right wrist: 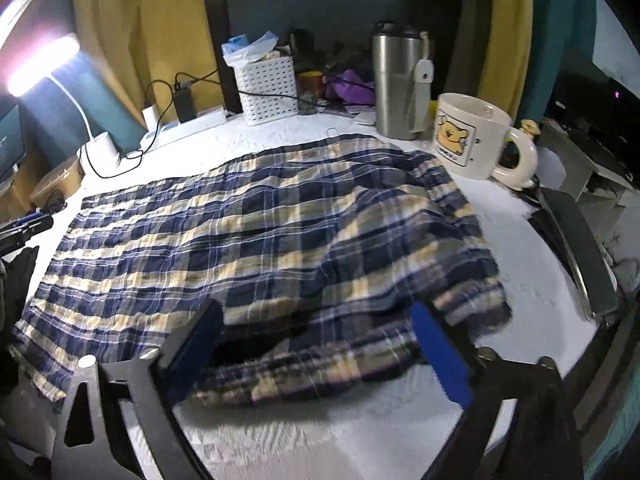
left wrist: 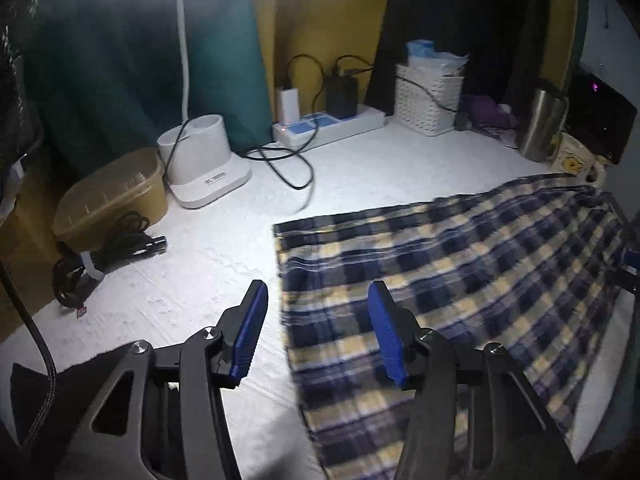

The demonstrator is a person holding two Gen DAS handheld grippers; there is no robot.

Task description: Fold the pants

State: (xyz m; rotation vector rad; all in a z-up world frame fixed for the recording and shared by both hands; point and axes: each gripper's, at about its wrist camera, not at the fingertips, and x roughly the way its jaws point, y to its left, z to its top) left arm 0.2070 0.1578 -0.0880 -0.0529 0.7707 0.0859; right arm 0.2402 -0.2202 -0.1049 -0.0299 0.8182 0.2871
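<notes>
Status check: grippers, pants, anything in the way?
Left gripper open, empty. Right gripper open over pants. Pants flat, partly folded. Mug touching far edge.

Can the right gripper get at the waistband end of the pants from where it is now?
Probably yes. The right gripper stands open right over the bunched near edge of the plaid pants, with nothing between its pads and the cloth. The mug and steel tumbler sit further back, out of the way.
</notes>
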